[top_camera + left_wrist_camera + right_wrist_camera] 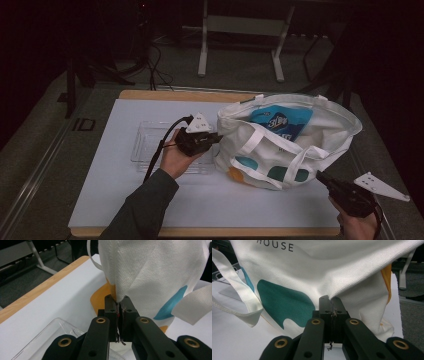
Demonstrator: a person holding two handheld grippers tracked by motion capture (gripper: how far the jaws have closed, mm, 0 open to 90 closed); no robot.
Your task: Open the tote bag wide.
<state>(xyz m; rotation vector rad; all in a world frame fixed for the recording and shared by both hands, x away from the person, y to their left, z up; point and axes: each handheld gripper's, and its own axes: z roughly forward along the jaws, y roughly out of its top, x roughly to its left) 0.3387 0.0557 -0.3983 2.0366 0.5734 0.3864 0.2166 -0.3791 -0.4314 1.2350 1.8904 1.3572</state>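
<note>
A white tote bag (260, 145) with teal, blue and orange patches stands open on the white table top (125, 200), right of centre. A blue packet (280, 122) sticks up inside it. My left gripper (218, 136) is at the bag's left side. In the left gripper view it (119, 299) is shut on a fold of the bag's fabric (150, 270). My right gripper (320, 176) meets the bag's lower right corner. In the right gripper view it (331, 300) is shut on the bag's cloth (317, 272), under the printed word HOUSE. One white handle (239, 297) hangs loose.
A clear plastic tray (147, 142) lies left of the bag, under my left hand, and its corner (42, 340) appears in the left gripper view. The table's wooden edge (165, 95) runs along the back. A white frame stand (202, 50) and cables sit on the floor behind.
</note>
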